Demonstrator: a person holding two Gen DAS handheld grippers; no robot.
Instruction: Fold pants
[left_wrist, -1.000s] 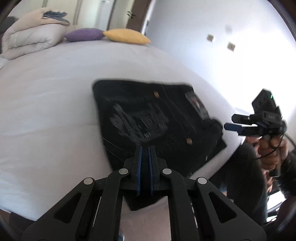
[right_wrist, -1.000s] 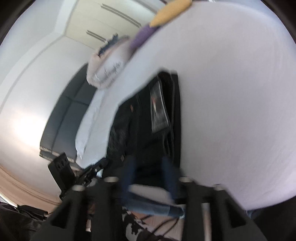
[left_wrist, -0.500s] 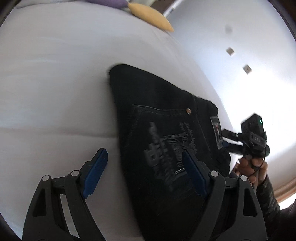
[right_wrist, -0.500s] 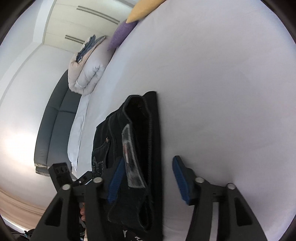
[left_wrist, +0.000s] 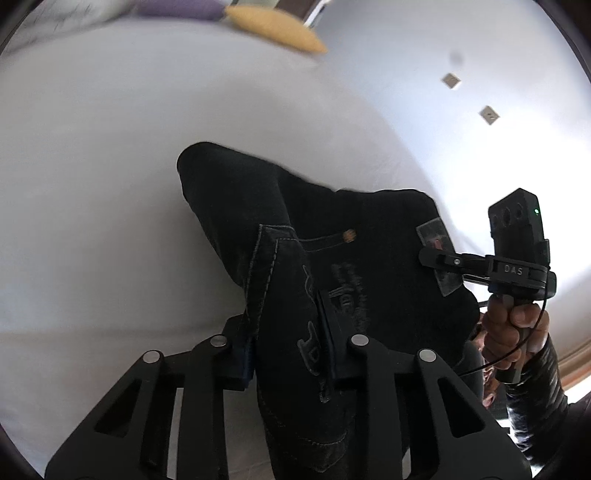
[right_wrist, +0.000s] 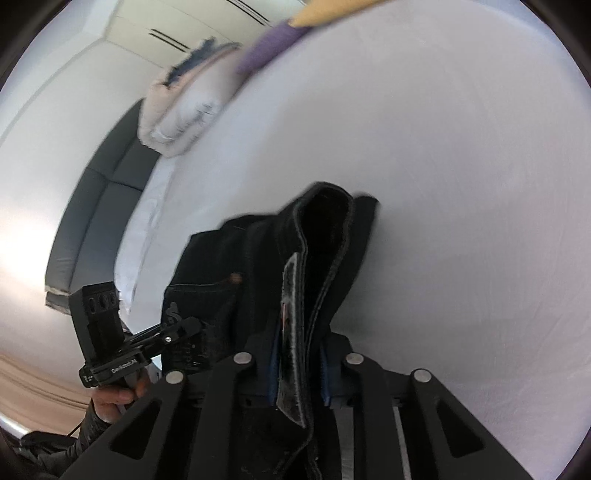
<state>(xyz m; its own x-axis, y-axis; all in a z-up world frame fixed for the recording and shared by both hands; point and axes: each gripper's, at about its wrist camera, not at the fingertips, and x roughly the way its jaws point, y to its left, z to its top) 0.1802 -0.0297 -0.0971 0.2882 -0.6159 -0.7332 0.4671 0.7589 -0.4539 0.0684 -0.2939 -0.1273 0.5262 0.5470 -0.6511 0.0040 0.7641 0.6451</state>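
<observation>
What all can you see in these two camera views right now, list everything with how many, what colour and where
pants: one, black, folded on the bed, near edge lifted and pinched by both tongs
waistband patch: one, grey, on the pants between the right tongs' fingers
bed: one, white sheet, under the pants
yellow pillow: one, far end of the bed
purple pillow: one, beside the yellow pillow
duvet: one, pale, folded, far corner of the bed
sofa: one, dark grey, along the wall beside the bed
wardrobe: one, cream, behind the duvet
wall plates: two, pale, on the white wall
left tongs: black with blue pads, shut on the pants
right tongs: same, shut on the waistband
</observation>
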